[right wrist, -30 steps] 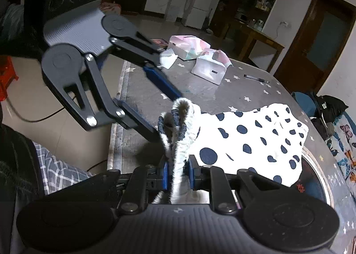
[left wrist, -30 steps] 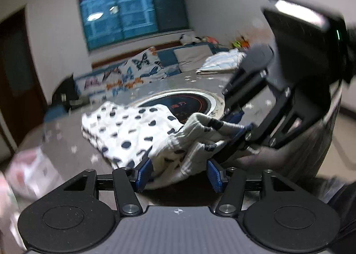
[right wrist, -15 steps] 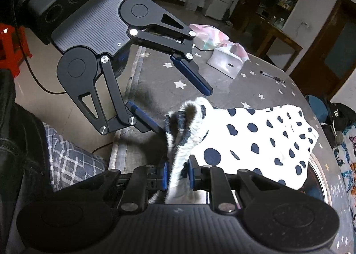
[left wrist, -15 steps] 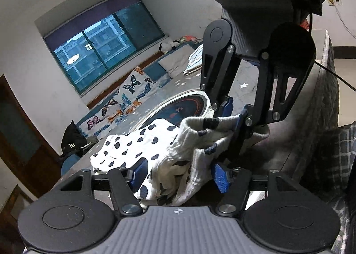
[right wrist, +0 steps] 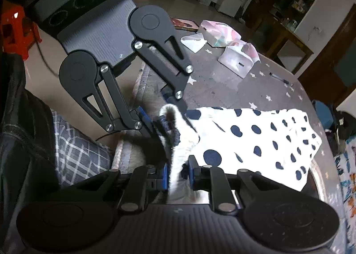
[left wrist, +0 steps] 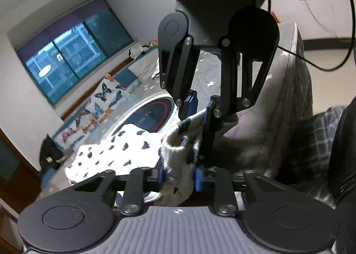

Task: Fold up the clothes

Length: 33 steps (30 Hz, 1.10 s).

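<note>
Nearest, both tongs pinch one bunched end of the polka-dot garment [right wrist: 255, 140]: the right gripper [right wrist: 178, 175] and the left gripper [left wrist: 179, 176] are each narrowed onto the gathered cloth, almost touching each other. Beyond them the garment's long axis runs straight away across the star-print table [right wrist: 222, 83], so the grippers probably must part sideways.

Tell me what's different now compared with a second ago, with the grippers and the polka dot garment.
The left gripper, open around the bunched edge of the polka dot garment a second ago, has closed on it. It also tilted, so the right gripper now appears above it rather than to its side. The right gripper stayed shut on the same edge, and the rest of the garment still lies spread on the table.
</note>
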### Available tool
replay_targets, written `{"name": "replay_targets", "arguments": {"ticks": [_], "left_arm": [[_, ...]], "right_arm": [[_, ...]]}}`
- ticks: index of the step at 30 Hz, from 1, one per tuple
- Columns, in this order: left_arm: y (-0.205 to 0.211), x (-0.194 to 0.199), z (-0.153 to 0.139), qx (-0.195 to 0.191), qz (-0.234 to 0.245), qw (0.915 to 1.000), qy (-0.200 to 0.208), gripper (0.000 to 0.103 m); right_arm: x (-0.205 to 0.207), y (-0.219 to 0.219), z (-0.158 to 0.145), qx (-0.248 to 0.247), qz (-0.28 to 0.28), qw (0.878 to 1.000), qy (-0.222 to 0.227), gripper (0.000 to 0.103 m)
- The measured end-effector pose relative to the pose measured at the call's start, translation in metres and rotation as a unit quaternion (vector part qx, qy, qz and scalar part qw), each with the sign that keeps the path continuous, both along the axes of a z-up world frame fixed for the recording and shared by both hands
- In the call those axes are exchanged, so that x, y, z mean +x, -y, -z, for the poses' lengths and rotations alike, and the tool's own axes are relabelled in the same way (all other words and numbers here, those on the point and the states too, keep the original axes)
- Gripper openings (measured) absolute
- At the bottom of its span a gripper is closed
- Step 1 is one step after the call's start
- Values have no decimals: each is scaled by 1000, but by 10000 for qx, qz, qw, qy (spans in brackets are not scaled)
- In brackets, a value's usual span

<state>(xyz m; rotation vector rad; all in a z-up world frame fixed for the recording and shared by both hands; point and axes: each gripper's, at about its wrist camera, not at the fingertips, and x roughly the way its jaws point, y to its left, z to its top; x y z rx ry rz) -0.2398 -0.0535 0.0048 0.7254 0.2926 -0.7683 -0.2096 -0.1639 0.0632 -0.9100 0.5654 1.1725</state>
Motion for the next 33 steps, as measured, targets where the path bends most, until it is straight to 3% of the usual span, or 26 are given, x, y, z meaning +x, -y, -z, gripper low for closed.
{"name": "replay_targets", "arguments": {"ticks": [6,12,18,24,29,33], "left_arm": [[-11,3,-9,-566,-296,9970,-438,21],[-25,-6,-29,-1214,-552,9885,-708,19],[-38,-13,-51,-1577,-663,9817,-837,19],[-46,-14,-69,-1802,-745,9760,-972,19],[-55,-14,-77,-2009,-869,9692,-1133,19],[-60,-15,-78,-2025,-1017,9669,-1170,19]], "right_arm": [[7,18,-21,493,296,9969,-529,23],[24,42,-50,1245,654,9846,-1034,23],[48,62,-62,2016,534,9536,-2171,33],[61,72,-63,2435,621,9308,-2653,37],[75,80,-55,2686,619,9080,-3156,51],[75,84,-54,2777,627,9022,-3239,51]]}}
